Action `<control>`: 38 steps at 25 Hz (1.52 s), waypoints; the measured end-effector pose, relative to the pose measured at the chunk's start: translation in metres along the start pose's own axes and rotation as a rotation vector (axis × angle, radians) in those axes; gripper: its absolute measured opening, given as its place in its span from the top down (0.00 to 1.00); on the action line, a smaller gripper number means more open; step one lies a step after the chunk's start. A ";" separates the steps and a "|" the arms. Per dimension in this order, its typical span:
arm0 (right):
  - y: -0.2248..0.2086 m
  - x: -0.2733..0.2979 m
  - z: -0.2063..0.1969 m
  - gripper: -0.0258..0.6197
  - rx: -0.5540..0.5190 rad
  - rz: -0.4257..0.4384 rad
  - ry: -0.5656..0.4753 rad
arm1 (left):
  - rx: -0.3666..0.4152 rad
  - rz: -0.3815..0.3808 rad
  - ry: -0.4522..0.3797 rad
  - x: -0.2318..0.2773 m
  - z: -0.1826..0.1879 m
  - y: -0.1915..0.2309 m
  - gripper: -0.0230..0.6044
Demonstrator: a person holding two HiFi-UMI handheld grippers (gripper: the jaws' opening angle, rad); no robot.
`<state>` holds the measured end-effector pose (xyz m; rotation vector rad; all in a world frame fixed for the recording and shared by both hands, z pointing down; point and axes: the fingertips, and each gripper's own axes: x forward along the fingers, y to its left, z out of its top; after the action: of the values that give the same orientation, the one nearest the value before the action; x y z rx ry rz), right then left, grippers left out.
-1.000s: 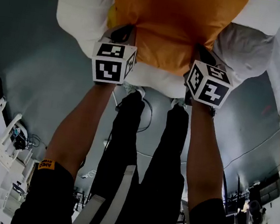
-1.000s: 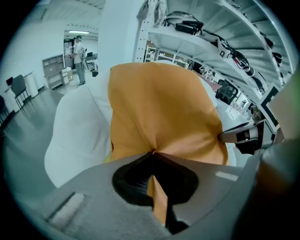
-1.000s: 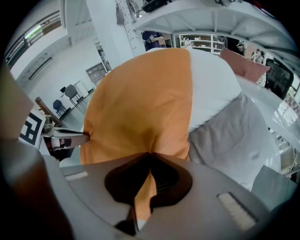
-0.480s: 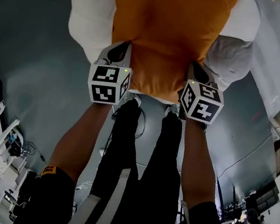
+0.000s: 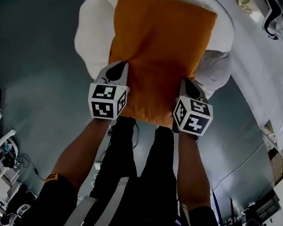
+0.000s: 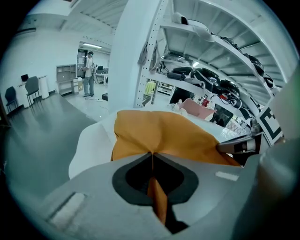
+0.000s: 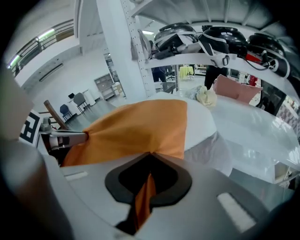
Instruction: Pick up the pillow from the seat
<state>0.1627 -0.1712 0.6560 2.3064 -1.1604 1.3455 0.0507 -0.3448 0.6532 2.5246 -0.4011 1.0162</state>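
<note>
An orange pillow [image 5: 157,50] hangs flat over a white padded seat [image 5: 93,31], held by its near edge. My left gripper [image 5: 120,73] is shut on the pillow's near left corner; orange fabric [image 6: 157,199] is pinched between its jaws. My right gripper [image 5: 186,87] is shut on the near right corner, with a fold of the fabric [image 7: 143,199] caught in its jaws. In the left gripper view the pillow [image 6: 159,133] spreads ahead, and the right gripper [image 6: 236,146] shows at its far corner. In the right gripper view the pillow [image 7: 140,126] stretches toward the left gripper [image 7: 65,137].
A white table or bench [image 5: 264,64] runs along the right. Shelves with cables and gear [image 7: 211,40] stand behind it. A person [image 6: 88,74] stands far off in the hall. The grey floor [image 5: 29,59] lies left of the seat. My legs [image 5: 139,171] are below.
Both grippers have drawn back toward me with the pillow. More of the pillow now shows above the seat, and its far edge has come into view.
</note>
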 end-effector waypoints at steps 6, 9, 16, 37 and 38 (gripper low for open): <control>-0.006 -0.057 0.023 0.95 -0.017 0.018 -0.038 | 0.005 0.004 -0.058 -0.045 0.036 -0.036 0.96; -0.009 -0.084 0.041 0.95 -0.033 0.030 -0.076 | -0.003 0.010 -0.096 -0.069 0.053 -0.053 0.96; -0.011 -0.150 0.076 0.95 -0.088 0.074 -0.148 | -0.046 0.041 -0.176 -0.122 0.085 -0.088 0.96; -0.021 -0.332 0.115 0.95 -0.204 0.223 -0.330 | -0.016 0.123 -0.379 -0.277 0.142 -0.199 0.96; -0.021 -0.337 0.116 0.95 -0.210 0.230 -0.337 | -0.019 0.129 -0.386 -0.283 0.142 -0.202 0.96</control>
<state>0.1615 -0.0458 0.3215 2.3571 -1.6262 0.8630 0.0188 -0.1978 0.3087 2.7038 -0.6853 0.5566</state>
